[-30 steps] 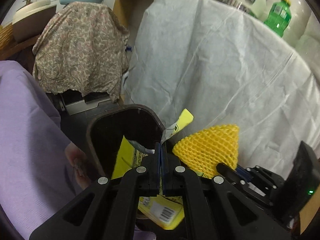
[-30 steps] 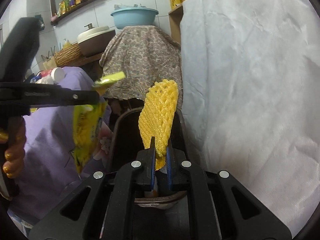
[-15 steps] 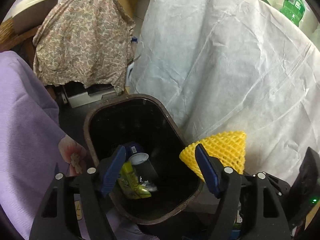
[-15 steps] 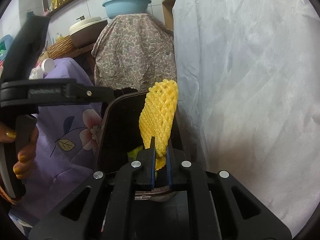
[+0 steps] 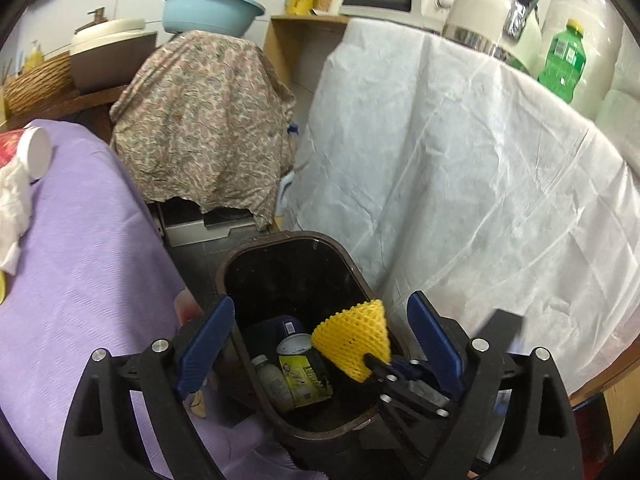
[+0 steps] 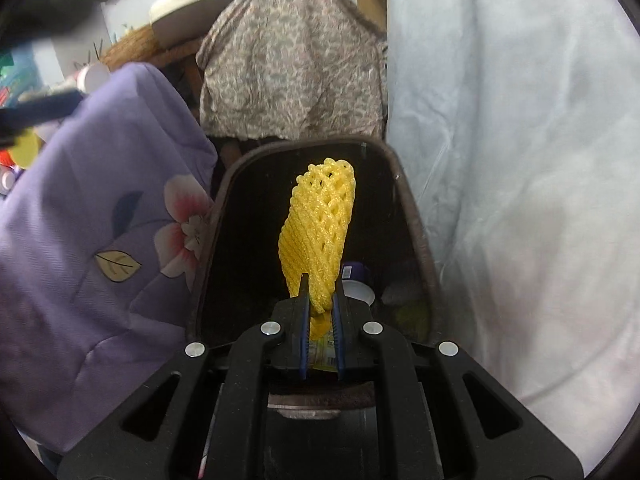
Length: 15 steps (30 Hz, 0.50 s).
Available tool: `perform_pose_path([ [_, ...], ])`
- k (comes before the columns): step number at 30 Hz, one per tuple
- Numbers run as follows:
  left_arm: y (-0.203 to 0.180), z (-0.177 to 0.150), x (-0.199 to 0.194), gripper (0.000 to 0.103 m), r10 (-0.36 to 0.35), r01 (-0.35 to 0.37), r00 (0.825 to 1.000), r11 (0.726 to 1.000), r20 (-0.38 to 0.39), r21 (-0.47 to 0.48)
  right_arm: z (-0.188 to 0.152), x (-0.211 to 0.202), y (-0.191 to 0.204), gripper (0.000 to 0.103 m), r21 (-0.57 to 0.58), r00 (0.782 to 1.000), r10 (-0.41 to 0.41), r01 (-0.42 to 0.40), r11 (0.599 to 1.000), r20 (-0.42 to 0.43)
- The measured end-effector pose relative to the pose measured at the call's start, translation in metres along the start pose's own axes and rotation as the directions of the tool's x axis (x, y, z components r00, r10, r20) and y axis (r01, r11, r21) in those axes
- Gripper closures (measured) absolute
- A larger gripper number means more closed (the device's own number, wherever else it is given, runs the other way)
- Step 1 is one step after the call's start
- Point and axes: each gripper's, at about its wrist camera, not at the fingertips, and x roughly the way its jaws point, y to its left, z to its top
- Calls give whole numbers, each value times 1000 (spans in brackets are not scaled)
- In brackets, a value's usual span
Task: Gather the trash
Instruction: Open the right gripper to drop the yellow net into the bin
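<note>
**Foam net held over the open bin**

A white sheet (image 5: 460, 184) drapes the table on the right, and a purple flowered cloth (image 5: 80, 280) covers the surface on the left. Between them, farther back, a patterned cloth (image 5: 200, 120) hangs over some furniture, with a blue basin (image 5: 212, 6) on top of it.

The dark bin (image 5: 288, 248) stands on the floor between the two draped surfaces, its mouth open — inside lie a yellow wrapper (image 5: 304, 378), a small pale bottle (image 5: 274, 384) and a white-lidded cup (image 5: 294, 346).

The left gripper (image 5: 320, 344) hangs above the bin with its blue fingers (image 5: 206, 344) spread wide and nothing between them.

The right gripper (image 6: 320, 312) is clenched on the yellow foam net (image 6: 320, 228) — its lower end is pinched between the fingers, and the rest stands up over the bin's mouth, inside the rim.
</note>
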Motion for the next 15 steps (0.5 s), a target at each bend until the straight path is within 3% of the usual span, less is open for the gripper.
perform_pose_path([
  [2, 3, -1, -6, 14, 7, -7, 1000, 1000, 10, -5, 0, 4, 0, 92, 1, 1000, -7, 7, 1000, -13],
  [4, 6, -3, -12, 13, 14, -14, 1000, 1000, 14, -11, -1, 13, -1, 84, 0, 999, -23, 23, 1000, -31],
  [6, 10, -5, -18, 13, 12, -12, 1000, 1000, 15, -23, -3, 16, -2, 45, 3, 998, -43, 43, 999, -42],
  [8, 14, -8, -22, 12, 12, -12, 1000, 999, 17, -38, -4, 12, -2, 27, 18, 999, -36, 36, 999, -22],
  [10, 16, -10, -26, 12, 13, -12, 1000, 999, 21, -48, -5, 7, 1, 23, 8, 999, -49, 49, 999, -6],
  [12, 18, -13, -30, 12, 11, -10, 1000, 999, 23, -50, -5, 5, 6, 8, -23, 998, -69, 69, 997, -12],
  [15, 19, -17, -38, 12, 13, -12, 999, 999, 32, -44, -4, 0, 19, 6, -71, 997, -80, 78, 994, -26],
])
